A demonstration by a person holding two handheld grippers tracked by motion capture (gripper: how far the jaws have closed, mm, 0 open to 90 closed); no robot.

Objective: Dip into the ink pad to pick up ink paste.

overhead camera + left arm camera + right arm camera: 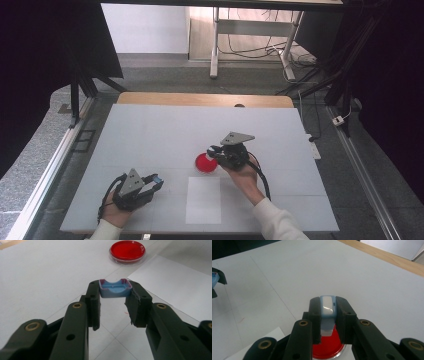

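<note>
Overhead, I held my right gripper (216, 150), clamped on a pale blue applicator (327, 307), above the red dish (205, 163) mid-desk (light, brittle; best gripped by its rim), my left gripper (156, 180) clamping a blue cap (115, 288).

The bench (150, 135) has a matt, smooth white top with a wooden far edge. The red dish (127, 251) looks like glossy clear plastic. The sheet (203, 200) is matt paper. Both tongs' jaws are matt black plastic with brass-coloured pins
</note>
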